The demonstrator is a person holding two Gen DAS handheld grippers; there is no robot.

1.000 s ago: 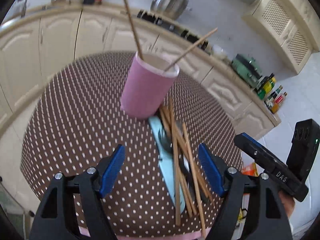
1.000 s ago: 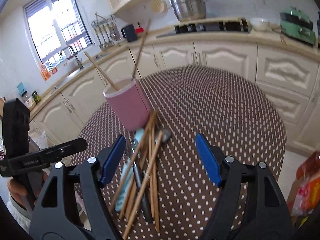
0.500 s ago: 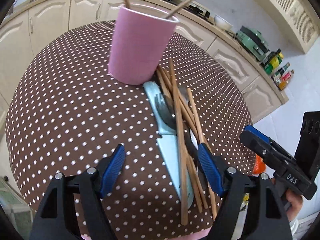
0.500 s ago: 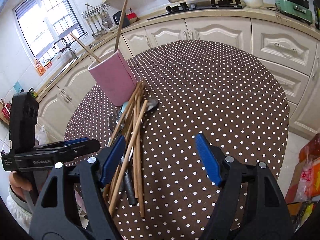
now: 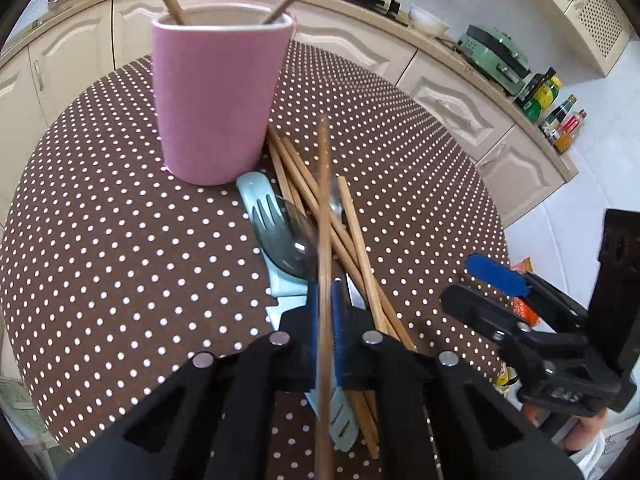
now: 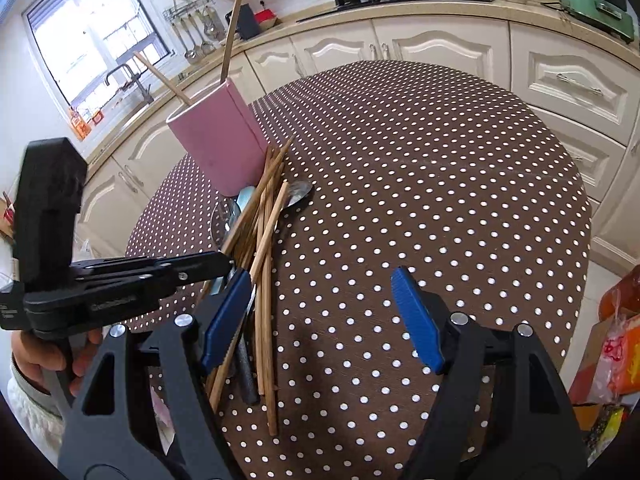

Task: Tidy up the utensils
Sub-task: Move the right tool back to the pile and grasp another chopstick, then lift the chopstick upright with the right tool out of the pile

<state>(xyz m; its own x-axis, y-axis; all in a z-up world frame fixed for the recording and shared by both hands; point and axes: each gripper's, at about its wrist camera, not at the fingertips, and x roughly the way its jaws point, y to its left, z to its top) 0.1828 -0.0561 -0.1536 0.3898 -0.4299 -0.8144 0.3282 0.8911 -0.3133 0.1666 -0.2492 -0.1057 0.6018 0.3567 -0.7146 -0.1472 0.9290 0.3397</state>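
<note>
Wooden chopstick [image 5: 325, 216] is clamped between the blue pads of your left gripper [image 5: 325, 312], which has closed on it low along the shaft; the long free end points away toward the pink ribbed utensil cup [image 5: 218, 96]. Your right gripper [image 6: 320, 316] has its jaws apart, holds nothing, and hangs above the near part of the brown polka-dot tablecloth [image 6: 440, 184].

The cup stands upright at the far left of the pile, with two chopsticks leaning in it. The loose wooden chopsticks [image 5: 352, 248], a translucent grey spoon [image 5: 290, 236] and a pale blue flat utensil [image 5: 256, 188] lie crossed just near of its base, some touching it.

Hazards, as judged from this position:

- Grip point. You hold the stick near one end, so it is likely to pivot between the pads as you tilt it.
- Entanglement. The clamped stick lies across the pile. A lift along the table may drag neighbouring sticks or roll the spoon.
- Cup strike. A low approach may push the tip against the cup wall and tip or shift the cup.
- Obstruction. The two leaning chopsticks may deflect the incoming tip outside the rim.
- Right gripper. Its left pad sits close over the pile; keep it from nudging the sticks.
</note>
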